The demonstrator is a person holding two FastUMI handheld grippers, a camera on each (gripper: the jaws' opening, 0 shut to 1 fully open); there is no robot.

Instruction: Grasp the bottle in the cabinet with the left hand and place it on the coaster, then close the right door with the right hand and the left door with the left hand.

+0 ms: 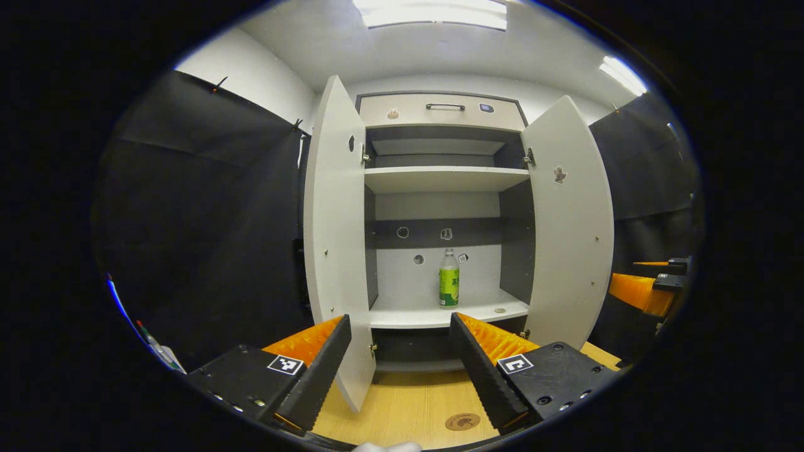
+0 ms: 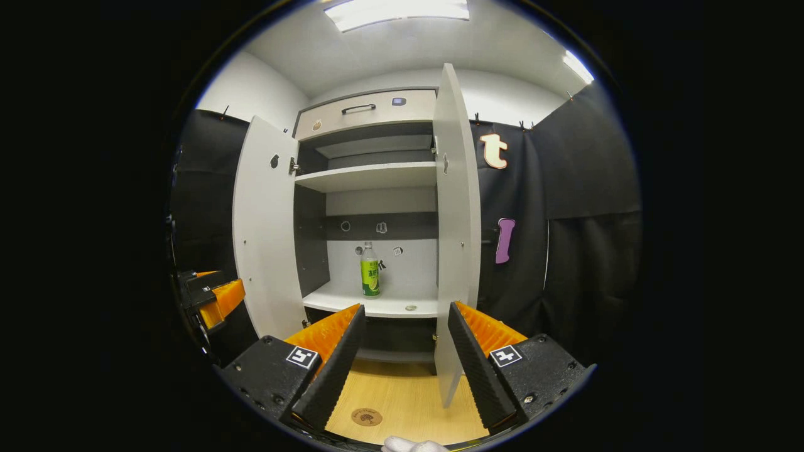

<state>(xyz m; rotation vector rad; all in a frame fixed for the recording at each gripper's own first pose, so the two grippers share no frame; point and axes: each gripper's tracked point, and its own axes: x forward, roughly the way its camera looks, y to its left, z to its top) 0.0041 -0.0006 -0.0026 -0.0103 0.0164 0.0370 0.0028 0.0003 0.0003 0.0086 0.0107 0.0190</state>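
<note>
A clear bottle [image 1: 448, 279] [image 2: 370, 271] with a green label stands upright on the lower shelf of a white cabinet [image 1: 440, 179] [image 2: 367, 174]. Both doors are swung wide: the left door [image 1: 336, 238] [image 2: 264, 226] and the right door [image 1: 568, 226] [image 2: 457, 232]. A small round brown coaster [image 1: 462, 421] [image 2: 367, 417] lies on the wooden tabletop in front. My left gripper [image 1: 399, 326] is open, well short of the cabinet, with nothing between its fingers. My right gripper [image 2: 405, 314] is open too, near the right door's edge.
The wooden tabletop [image 1: 402, 408] [image 2: 402, 395] runs up to the cabinet's base. A closed drawer with a handle [image 1: 445, 107] tops the cabinet. A small round object [image 1: 499, 310] lies on the lower shelf right of the bottle. Black cloth walls stand on both sides.
</note>
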